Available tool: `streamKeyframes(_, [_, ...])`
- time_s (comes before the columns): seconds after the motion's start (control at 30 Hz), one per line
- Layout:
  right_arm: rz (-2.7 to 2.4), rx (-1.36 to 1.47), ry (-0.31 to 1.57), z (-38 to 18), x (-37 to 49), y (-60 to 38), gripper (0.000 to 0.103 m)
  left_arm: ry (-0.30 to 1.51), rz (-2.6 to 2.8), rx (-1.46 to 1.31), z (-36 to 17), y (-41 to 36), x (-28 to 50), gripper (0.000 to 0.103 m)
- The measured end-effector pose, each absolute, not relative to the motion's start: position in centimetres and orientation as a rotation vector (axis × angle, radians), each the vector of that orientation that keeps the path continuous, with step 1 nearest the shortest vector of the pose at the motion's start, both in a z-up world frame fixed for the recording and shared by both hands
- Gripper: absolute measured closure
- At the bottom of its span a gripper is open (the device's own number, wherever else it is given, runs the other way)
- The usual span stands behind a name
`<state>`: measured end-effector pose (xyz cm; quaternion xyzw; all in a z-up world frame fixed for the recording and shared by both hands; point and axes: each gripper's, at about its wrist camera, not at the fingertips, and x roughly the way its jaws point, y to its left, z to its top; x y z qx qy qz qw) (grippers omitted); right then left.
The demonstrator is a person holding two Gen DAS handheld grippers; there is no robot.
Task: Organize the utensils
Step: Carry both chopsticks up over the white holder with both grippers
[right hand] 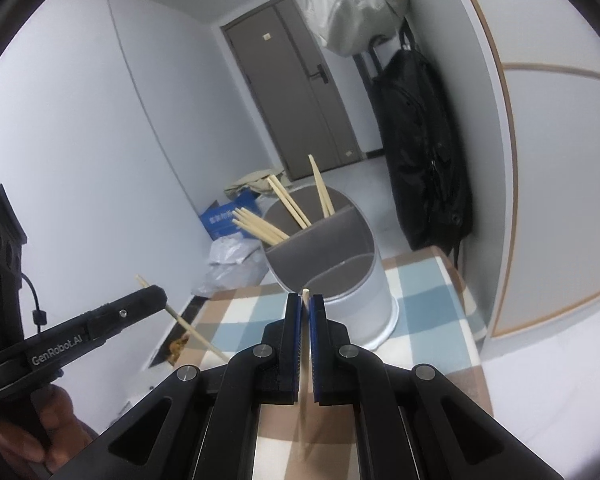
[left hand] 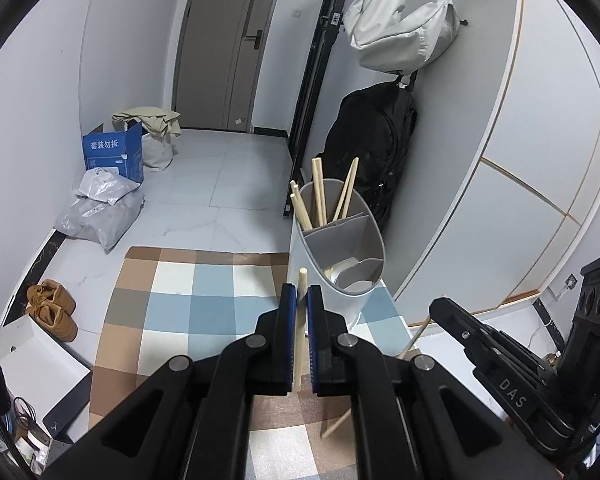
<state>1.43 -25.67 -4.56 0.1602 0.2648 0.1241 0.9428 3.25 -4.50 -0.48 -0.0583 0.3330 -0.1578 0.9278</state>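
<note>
one chopstick (left hand: 300, 332) in each closed hand-held gripper (left hand: 302, 300), near holder (left hand: 340, 248)

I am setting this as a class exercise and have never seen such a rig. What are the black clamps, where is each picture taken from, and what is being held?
No robot here: a person holds a two-finger clamp in each hand, and a camera on each looks along its fingers. One picture is from the left gripper, the other from the right gripper. Each is shut on one wooden chopstick, the left chopstick and the right chopstick. Ahead, on a checked cloth, stands a white divided holder with more chopsticks in its far compartment.
</note>
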Motion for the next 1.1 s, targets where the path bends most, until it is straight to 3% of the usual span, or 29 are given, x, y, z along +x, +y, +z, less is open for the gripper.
streamKeyframes(0.5, [0.253, 0.196, 0.438, 2.0, 2.5, -26.0, 0.1, 0.644, -0.393, -0.144, 4.6, -4.8, 3.8, 0.102])
streamKeyframes(1.1, [0.305, 0.06, 0.321, 13.0, 10.6, -25.2, 0.1, 0.559, -0.387, -0.233, 10.4, -4.4, 10.6, 0.102])
